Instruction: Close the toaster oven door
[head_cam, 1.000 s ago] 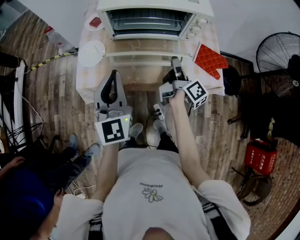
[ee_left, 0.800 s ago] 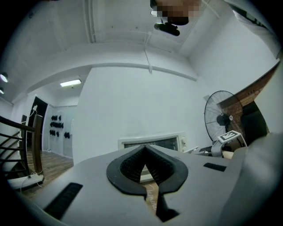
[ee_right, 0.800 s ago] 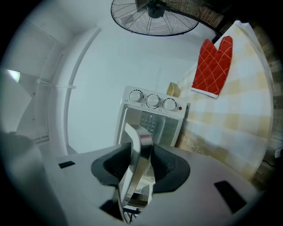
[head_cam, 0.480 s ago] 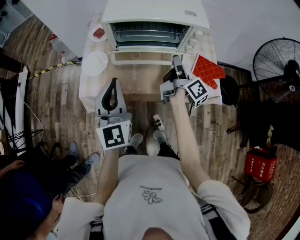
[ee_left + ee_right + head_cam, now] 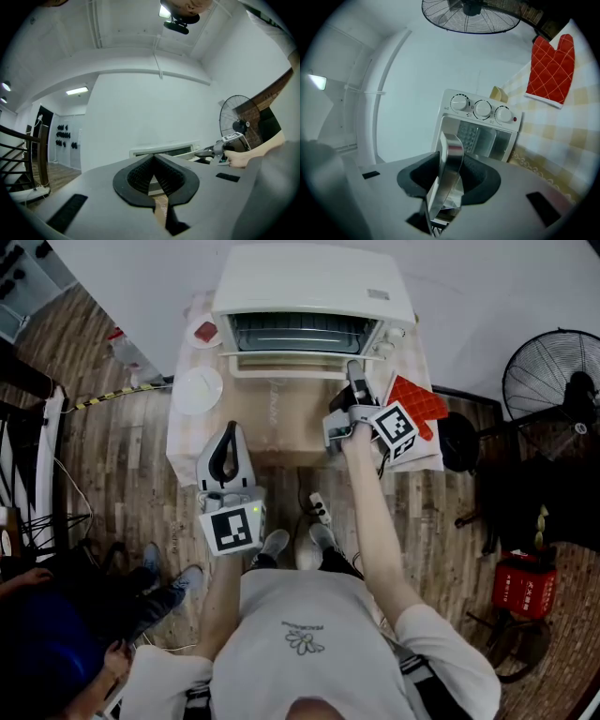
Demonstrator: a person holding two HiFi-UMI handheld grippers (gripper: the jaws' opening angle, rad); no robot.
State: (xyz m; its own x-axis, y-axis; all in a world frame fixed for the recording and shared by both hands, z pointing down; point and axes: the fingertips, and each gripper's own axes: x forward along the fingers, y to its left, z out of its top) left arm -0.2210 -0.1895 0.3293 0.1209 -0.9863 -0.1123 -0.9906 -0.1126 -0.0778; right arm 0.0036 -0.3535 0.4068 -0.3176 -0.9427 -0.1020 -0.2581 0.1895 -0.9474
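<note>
The white toaster oven (image 5: 309, 282) stands at the back of the table (image 5: 281, 432), its glass door (image 5: 298, 364) tilted partway up. My right gripper (image 5: 353, 368) is shut on the door's metal handle at its right end. In the right gripper view the shiny handle (image 5: 450, 154) runs between the black pads of the gripper (image 5: 449, 176), with the oven's cavity and three knobs (image 5: 480, 110) just behind. My left gripper (image 5: 231, 430) hovers shut and empty over the table's front edge, well short of the oven. Its pads (image 5: 140, 176) meet at the tip.
A red oven mitt (image 5: 419, 397) lies on the table right of my right gripper. A white plate (image 5: 199, 390) and a small dish (image 5: 205, 332) sit at the table's left. A standing fan (image 5: 553, 371) is at the right. A person's legs and shoes (image 5: 164, 563) are at lower left.
My right gripper has risen with the door handle, and the door has swung from lying flat up toward the oven front. The left gripper has barely moved.
</note>
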